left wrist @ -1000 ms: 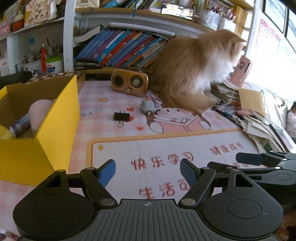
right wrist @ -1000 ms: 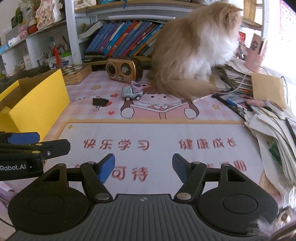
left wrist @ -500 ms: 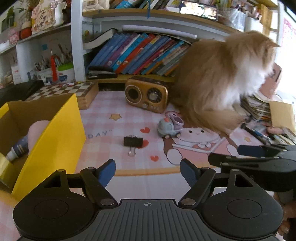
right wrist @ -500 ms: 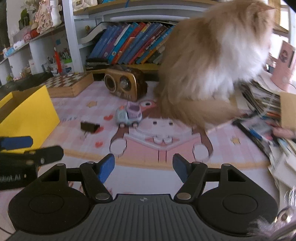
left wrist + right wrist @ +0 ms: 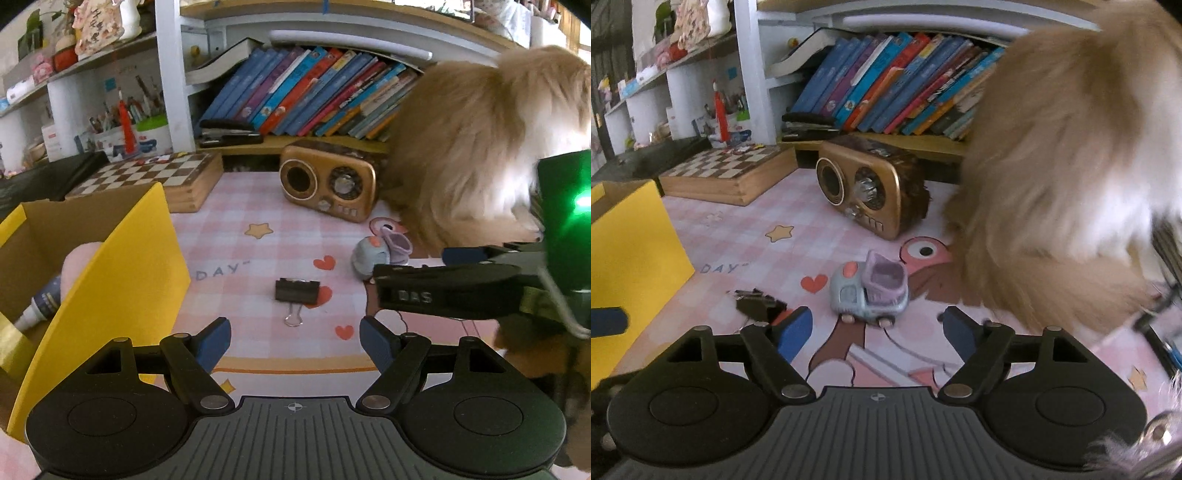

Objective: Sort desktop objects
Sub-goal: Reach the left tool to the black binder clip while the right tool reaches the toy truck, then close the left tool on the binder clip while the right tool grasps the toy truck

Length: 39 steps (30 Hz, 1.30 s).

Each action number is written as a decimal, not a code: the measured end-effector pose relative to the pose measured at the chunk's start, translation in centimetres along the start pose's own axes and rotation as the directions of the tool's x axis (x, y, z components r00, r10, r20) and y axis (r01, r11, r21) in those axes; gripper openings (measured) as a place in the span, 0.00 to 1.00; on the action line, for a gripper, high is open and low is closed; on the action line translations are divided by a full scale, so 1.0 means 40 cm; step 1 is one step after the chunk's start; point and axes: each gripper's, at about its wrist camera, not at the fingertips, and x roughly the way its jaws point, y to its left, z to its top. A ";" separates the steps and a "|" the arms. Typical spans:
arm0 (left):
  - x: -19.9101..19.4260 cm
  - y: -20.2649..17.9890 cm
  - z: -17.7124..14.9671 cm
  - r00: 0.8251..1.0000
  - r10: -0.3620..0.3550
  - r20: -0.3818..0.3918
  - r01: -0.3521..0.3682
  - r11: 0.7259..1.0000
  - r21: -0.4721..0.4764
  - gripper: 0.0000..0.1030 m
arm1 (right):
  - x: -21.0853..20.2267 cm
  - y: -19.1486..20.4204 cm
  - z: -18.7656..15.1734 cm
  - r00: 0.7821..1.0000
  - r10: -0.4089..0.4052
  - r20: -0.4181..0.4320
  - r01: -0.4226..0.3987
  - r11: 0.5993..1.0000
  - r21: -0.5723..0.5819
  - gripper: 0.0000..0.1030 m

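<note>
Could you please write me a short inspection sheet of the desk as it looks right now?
Surface: pink checked desk mat with cartoon prints.
Job's things: black binder clip and toy truck lie apart on the mat; yellow box at the left holds a glue bottle and something pink.
Clutter: gold radio, chessboard box, fluffy cat sitting on the mat.
Grippers: left gripper open, facing the clip; right gripper open, facing the truck.
Cables: nothing seen.
Surroundings: shelf of books, pen pots.
</note>
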 end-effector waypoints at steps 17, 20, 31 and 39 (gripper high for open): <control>0.090 -0.014 0.024 1.000 0.028 -0.009 -0.028 0.999 0.015 0.76 | 0.145 0.003 0.007 1.000 0.013 -0.024 -0.014 0.998 -0.054 0.62; 0.123 -0.014 0.030 0.999 0.032 -0.013 -0.031 0.999 0.020 0.75 | 0.141 0.000 0.013 1.000 0.022 -0.016 -0.023 0.998 -0.056 0.60; 0.224 -0.014 0.041 0.998 -0.008 -0.057 0.010 0.999 0.036 0.55 | 0.052 -0.057 0.024 0.999 0.042 0.024 -0.043 0.999 0.017 0.60; 0.248 -0.003 0.045 0.998 -0.029 -0.055 0.030 1.000 0.009 0.38 | 0.005 -0.069 0.007 0.999 0.051 0.018 -0.051 0.998 0.027 0.60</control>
